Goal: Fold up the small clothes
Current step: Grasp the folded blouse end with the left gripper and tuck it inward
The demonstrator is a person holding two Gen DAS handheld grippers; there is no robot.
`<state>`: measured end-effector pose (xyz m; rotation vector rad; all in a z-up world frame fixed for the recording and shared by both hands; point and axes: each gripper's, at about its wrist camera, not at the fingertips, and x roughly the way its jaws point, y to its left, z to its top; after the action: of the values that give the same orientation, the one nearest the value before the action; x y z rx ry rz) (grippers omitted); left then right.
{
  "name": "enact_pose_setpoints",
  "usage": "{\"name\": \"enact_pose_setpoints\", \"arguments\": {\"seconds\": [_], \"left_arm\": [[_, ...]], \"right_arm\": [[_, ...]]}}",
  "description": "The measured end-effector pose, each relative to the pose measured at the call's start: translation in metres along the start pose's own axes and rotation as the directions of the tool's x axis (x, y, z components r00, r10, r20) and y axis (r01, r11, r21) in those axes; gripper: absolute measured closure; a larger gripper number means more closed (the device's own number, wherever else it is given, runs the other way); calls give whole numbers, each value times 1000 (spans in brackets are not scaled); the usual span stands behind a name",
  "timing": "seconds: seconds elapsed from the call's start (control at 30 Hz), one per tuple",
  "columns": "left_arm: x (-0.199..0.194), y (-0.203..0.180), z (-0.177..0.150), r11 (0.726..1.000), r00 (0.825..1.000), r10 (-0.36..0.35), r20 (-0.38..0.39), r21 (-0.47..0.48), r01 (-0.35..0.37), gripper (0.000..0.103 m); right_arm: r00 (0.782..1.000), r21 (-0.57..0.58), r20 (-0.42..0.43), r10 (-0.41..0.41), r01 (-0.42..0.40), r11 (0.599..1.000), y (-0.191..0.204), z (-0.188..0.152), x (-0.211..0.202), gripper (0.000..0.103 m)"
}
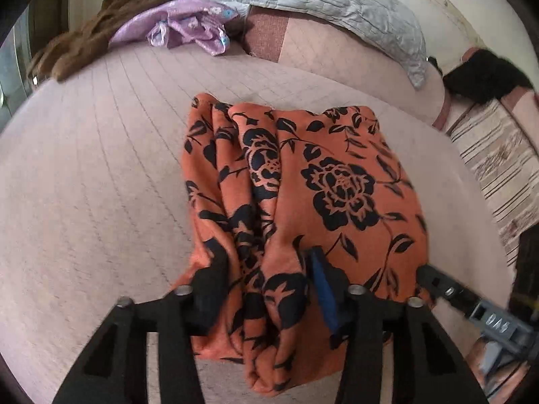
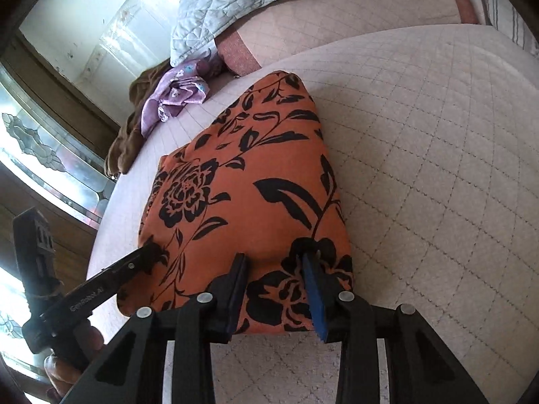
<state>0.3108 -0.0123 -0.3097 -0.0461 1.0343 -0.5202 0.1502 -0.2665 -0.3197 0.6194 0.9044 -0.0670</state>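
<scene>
Pink quilted bed [image 1: 84, 168] bears orange floral garment [image 1: 337, 185], both jaws pinching its near edge.

Soft matt printed cloth garment [image 1: 303, 202], quilted fabric bedcover [image 1: 101, 168], matt black plastic tongs [image 1: 266, 289]

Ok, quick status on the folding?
Both grippers clamped on orange floral garment's near edge. Garment bunched on bed. Nothing in the way.

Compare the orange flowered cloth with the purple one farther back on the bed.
The orange cloth lies near, folded, in both grippers' reach; the purple cloth lies crumpled, untouched. Orange carries black flowers; purple carries pale ones. Both rest on the quilted bed cover.
</scene>
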Motion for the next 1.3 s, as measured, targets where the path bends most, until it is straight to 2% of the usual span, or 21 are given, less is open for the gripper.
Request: {"name": "enact_pose_setpoints", "arguments": {"seconds": [0.07, 0.1, 0.13, 0.2, 0.27, 0.4, 0.47, 0.57, 0.6, 0.63, 0.7, 0.73, 0.77, 0.87, 0.9, 0.97, 1.07, 1.23, 1.3], "left_arm": [[0, 1, -1, 1000, 1000, -9, 11, -12, 9, 51], [0, 1, -1, 1000, 1000, -1, 18, -10, 1, 66], [-1, 2, 0, 1000, 1000, 4, 25, -4, -4, 75], [-5, -3, -4, 1000, 999, 7, 50, 15, -8, 82], [-10, -9, -6, 999, 996, 23, 84, 39, -27, 85], [-31, -17, -4, 998, 985, 4, 173, 61, -14, 87], [-36, -18, -2, 997, 982, -1, 191, 71, -13, 87], [-22, -11, 0, 998, 995, 29, 97, 55, -34, 74], [-17, -5, -2, 999, 998, 37, 58, 22, -38, 64], [-12, 5, -4, 999, 1000, 16, 25, -36, -15, 56], [-12, 20, -7, 992, 999, -45, 9, -118, 46, 53], [-17, 28, -7, 987, 998, -65, 19, -145, 67, 53], [-23, 33, -8, 986, 998, -56, 41, -154, 62, 53], [-48, 44, -12, 990, 991, 55, 126, -139, -37, 50], [-51, 47, -15, 990, 990, 52, 133, -134, -34, 49], [-56, 51, -18, 990, 990, -21, 140, -135, 40, 49], [-60, 41, -22, 978, 974, -175, 147, -89, 189, 49], [-44, 27, -18, 966, 965, -234, 117, -83, 244, 51], [-34, 22, -12, 952, 954, -282, 99, -95, 291, 51]], "right_arm": [[1000, -5, 5, 10, -10, 1000, -6, -6, -7, 66], [1000, -8, 5, 12, -12, 1000, -7, -7, -6, 66], [1000, -8, 4, 13, -13, 1000, -7, -6, -6, 66], [1000, -8, 4, 16, -16, 1000, -7, -5, -5, 66], [1000, -11, 9, 15, -15, 1000, -6, -6, -4, 65], [999, -14, 27, 21, -21, 1000, -4, -9, -8, 66], [999, -18, 34, 30, -29, 999, 1, -10, -12, 66], [999, -56, 27, 20, -19, 998, 15, -10, -10, 64], [1000, -67, 20, 4, -3, 998, 20, -10, -7, 64], [1000, -77, 11, -10, 11, 997, 23, -10, -4, 64], [999, -99, 3, -35, 35, 994, 26, -11, 2, 64], [999, -107, 9, -41, 41, 993, 26, -12, 3, 64], [999, -109, 13, -39, 40, 993, 25, -13, 3, 64], [1000, -94, 19, -13, 15, 995, 19, -15, 0, 63], [1000, -85, 18, -3, 5, 996, 16, -15, -1, 63], [1000, -75, 18, 13, -11, 997, 13, -15, -1, 63], [1000, -85, 20, 11, -9, 996, 14, -15, -2, 63], [1000, -90, 21, 18, -16, 996, 13, -15, -1, 63], [999, -86, 22, 26, -24, 996, 12, -16, -1, 63]]}}
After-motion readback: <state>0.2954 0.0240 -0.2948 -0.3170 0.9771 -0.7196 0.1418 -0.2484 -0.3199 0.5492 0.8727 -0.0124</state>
